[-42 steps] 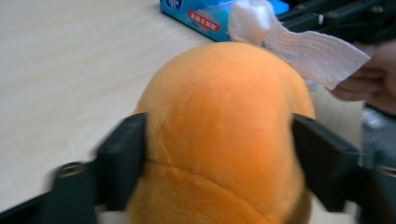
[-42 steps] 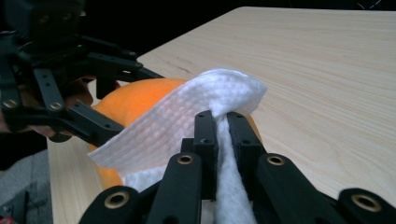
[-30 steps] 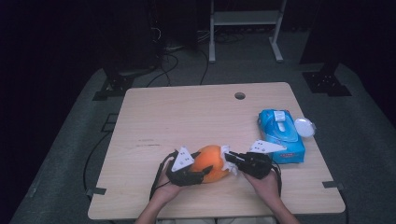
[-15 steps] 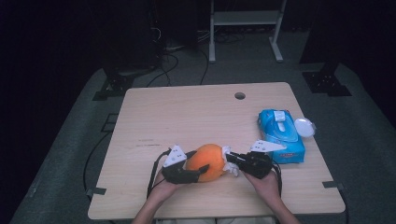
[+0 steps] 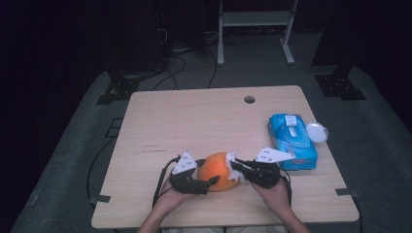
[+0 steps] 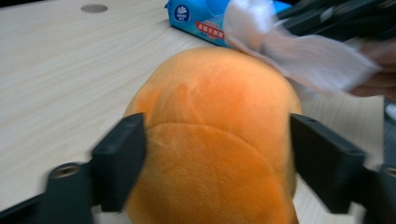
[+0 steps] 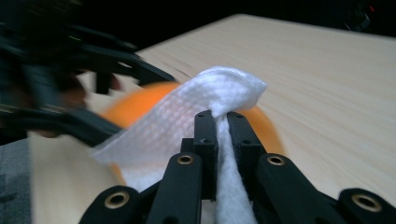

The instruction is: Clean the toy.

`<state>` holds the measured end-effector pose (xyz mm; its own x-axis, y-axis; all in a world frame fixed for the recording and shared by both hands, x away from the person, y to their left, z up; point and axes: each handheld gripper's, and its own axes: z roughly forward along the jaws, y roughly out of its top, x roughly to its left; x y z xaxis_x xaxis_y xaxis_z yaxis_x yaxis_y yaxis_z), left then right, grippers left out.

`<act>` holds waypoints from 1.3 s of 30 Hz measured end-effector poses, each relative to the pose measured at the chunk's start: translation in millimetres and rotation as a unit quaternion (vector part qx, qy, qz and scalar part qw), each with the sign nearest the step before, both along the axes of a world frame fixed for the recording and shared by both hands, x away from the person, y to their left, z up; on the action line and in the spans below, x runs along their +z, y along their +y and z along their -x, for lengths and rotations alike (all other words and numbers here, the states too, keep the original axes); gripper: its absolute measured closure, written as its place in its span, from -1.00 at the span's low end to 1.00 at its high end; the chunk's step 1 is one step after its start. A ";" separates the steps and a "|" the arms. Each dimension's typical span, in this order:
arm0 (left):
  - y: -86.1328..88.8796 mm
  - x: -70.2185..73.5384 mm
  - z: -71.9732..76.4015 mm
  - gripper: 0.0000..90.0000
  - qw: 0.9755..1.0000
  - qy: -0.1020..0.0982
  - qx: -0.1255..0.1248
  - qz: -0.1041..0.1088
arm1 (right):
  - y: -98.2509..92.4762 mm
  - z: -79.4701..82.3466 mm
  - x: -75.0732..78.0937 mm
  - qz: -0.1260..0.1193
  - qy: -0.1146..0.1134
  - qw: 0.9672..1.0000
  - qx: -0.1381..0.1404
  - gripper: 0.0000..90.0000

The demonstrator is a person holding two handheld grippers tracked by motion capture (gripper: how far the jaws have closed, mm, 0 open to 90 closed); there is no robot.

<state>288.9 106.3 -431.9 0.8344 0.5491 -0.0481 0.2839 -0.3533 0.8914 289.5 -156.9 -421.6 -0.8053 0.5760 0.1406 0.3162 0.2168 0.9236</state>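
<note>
Orange plush ball (image 5: pixel 219 171) sits near the front edge of the wooden table (image 5: pixel 204 121), well left of the blue wipes pack (image 5: pixel 293 141). Left gripper (image 5: pixel 206 183) is at the ball's left side, ball between its jaws; the jaws have just been opening, and the left gripper view shows the right jaw clear of the plush, the left one at its edge. Right gripper (image 5: pixel 235 167) is at the ball's right side, jaws together, clamped on a white wipe (image 7: pixel 196 116) that drapes against the ball's top.
</note>
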 end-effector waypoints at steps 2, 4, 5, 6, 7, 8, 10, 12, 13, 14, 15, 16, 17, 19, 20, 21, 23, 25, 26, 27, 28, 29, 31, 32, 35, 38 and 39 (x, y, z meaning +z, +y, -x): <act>-7.2 2.4 3.0 -0.37 1.000 -0.020 -0.011 -0.017 | 13.7 9.1 6.6 0.010 -0.023 0.999 0.025 0.84; -8.0 3.8 2.4 -0.44 1.000 -0.017 0.000 -0.015 | 22.8 11.4 6.0 0.050 -0.047 0.998 0.013 0.84; -6.4 4.0 2.0 -0.54 1.000 -0.009 0.008 -0.005 | 21.7 8.5 3.5 0.052 -0.041 0.998 0.008 0.84; -3.9 4.6 1.6 -0.60 1.000 -0.003 0.017 0.001 | 17.5 3.9 1.2 0.043 -0.028 0.999 0.003 0.84; -2.3 4.6 1.2 -0.67 1.000 0.007 0.026 0.004 | 12.5 0.3 -0.2 0.034 -0.017 0.999 -0.006 0.84; -1.2 3.9 0.3 -0.70 0.999 0.018 0.032 0.000 | 7.9 -2.2 -0.4 0.028 -0.012 0.999 -0.016 0.84; -1.3 -0.4 -2.3 -0.63 0.999 0.044 0.028 -0.004 | 1.2 -4.3 2.1 0.017 -0.004 1.000 -0.023 0.84; -4.0 -1.4 -1.5 -0.46 0.999 0.031 0.023 -0.008 | 0.6 -2.9 5.1 0.011 -0.002 1.000 -0.019 0.84; -5.8 -0.1 -0.7 -0.40 1.000 0.019 0.019 -0.013 | 2.5 -0.5 6.8 0.007 -0.005 1.000 -0.010 0.84; -8.0 1.2 0.9 -0.36 1.000 0.009 0.013 -0.017 | 6.1 2.6 9.0 0.001 -0.007 1.000 0.007 0.84; -10.8 2.2 3.0 -0.33 1.000 -0.003 0.007 -0.025 | 10.9 5.7 11.3 -0.005 -0.012 1.000 0.027 0.84; -13.6 2.4 5.2 -0.32 0.999 -0.015 0.001 -0.033 | 16.4 8.8 13.6 -0.005 -0.015 0.999 0.042 0.83; -15.2 2.5 6.8 -0.32 0.999 -0.021 -0.003 -0.039 | 21.8 10.7 15.0 0.000 -0.024 0.998 0.052 0.83; -13.1 2.0 6.3 -0.36 1.000 -0.013 0.001 -0.028 | 27.3 13.3 16.2 0.024 -0.039 0.998 0.042 0.83; -11.2 1.5 4.4 -0.42 1.000 0.001 0.005 -0.014 | 26.2 12.3 16.1 0.032 -0.043 0.998 0.032 0.83; -10.1 0.9 1.9 -0.50 1.000 0.016 0.009 -0.001 | 23.2 9.9 15.6 0.029 -0.040 0.998 0.027 0.83; -9.8 -0.2 -2.4 -0.64 0.998 0.052 0.023 0.024 | 19.5 8.5 15.1 0.016 -0.022 0.999 0.026 0.83; -12.1 -1.2 -2.0 -0.63 0.998 0.053 0.028 0.025 | 24.2 12.2 14.5 0.014 -0.016 0.999 0.044 0.83; -13.2 -0.9 0.1 -0.55 0.999 0.040 0.027 0.015 | 28.1 15.0 13.6 0.017 -0.021 0.998 0.049 0.83; -13.2 -0.6 1.8 -0.47 0.999 0.031 0.025 0.005 | 31.2 16.6 12.9 0.022 -0.024 0.998 0.050 0.83; -12.5 -0.5 2.5 -0.42 0.999 0.025 0.024 0.003 | 32.0 16.6 12.7 0.026 -0.027 0.998 0.049 0.83; -12.6 -0.8 3.3 -0.39 0.999 0.023 0.024 0.001 | 30.6 15.6 13.2 0.024 -0.026 0.998 0.044 0.84; -13.2 -1.8 4.2 -0.35 1.000 0.016 0.022 -0.005 | 23.4 10.9 15.0 0.022 -0.032 0.999 0.022 0.83; -13.5 -2.2 4.4 -0.35 1.000 0.017 0.021 -0.003 | 17.8 7.5 15.5 0.022 -0.034 0.999 0.008 0.83; -11.8 -0.9 1.7 -0.46 0.999 0.035 0.015 0.017 | -0.3 -0.9 11.3 0.024 -0.025 0.999 -0.029 0.83; -11.9 0.9 -1.3 -0.61 0.997 0.061 0.030 0.045 | -1.3 1.7 9.6 0.021 -0.018 0.999 -0.018 0.84; -12.2 1.0 0.2 -0.54 0.998 0.049 0.033 0.036 | 2.9 4.7 11.4 0.016 -0.020 1.000 -0.006 0.84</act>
<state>288.7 94.1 -430.9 0.7861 0.5948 -0.1684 0.3910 -0.2674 0.8807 284.8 -153.9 -410.1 -0.8027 0.5896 0.0899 0.2820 0.2424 0.9283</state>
